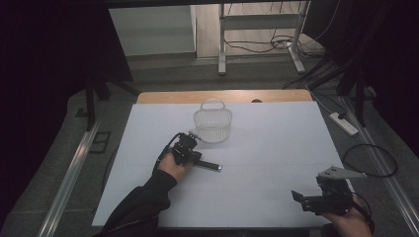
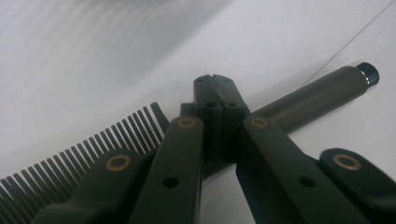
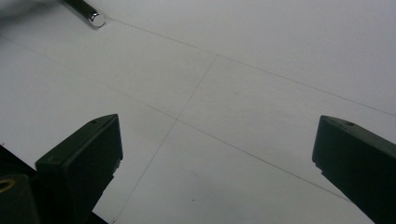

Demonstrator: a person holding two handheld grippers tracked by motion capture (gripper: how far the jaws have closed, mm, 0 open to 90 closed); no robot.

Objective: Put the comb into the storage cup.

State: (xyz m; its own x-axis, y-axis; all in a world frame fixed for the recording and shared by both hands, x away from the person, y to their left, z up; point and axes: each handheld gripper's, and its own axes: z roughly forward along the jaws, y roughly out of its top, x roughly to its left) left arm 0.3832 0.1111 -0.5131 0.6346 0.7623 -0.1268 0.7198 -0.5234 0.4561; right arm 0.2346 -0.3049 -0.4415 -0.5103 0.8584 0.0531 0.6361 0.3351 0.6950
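1. The left claw (image 2: 215, 93), jaws pressed together, pinches a dark plastic comb with fine teeth and a round metal-capped handle (image 2: 322, 93) where teeth meet handle, low over the white surface (image 1: 276, 148), near a white mesh basket (image 1: 213, 125).
2. The comb looks light, stiff and likely slippery along its smooth handle; the flat spine offers the surest hold.
3. The right claw (image 3: 215, 154) hangs spread and empty.

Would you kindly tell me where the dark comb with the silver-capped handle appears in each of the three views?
High view: comb left of centre, under the left gripper.
Left gripper view: across the middle, behind shut jaws.
Right gripper view: its silver cap, top left.
Shared landmark: that silver cap.
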